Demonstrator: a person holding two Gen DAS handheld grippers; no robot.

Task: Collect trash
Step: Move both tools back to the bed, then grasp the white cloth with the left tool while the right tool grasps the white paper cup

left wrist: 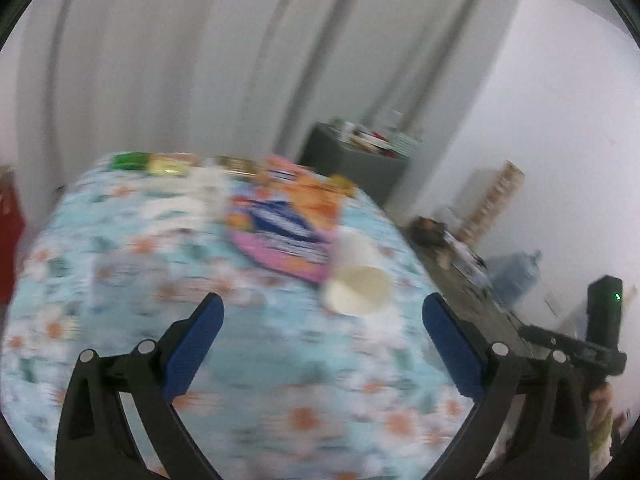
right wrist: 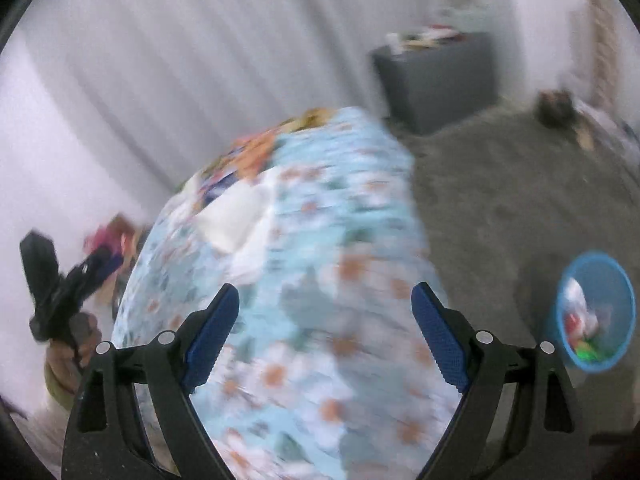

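Hovering over floral table (left wrist: 120, 300): left hand-held gripper (left wrist: 322, 312) spread wide, empty; paper cup (left wrist: 358, 280) on side ahead. Right hand-held gripper (right wrist: 325, 304) likewise agape; blue bin (right wrist: 616, 280) on floor.

A lived-in home room: floral tablecloth (left wrist: 120, 280), pale curtains (left wrist: 180, 60), grey carpet (right wrist: 500, 200), cluttered cabinet (left wrist: 352, 160).

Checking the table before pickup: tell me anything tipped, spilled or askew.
A white paper cup lies tipped on its side on the floral tablecloth, mouth toward the camera, beside a pink-and-orange packet. No spill shows; both views are blurred.
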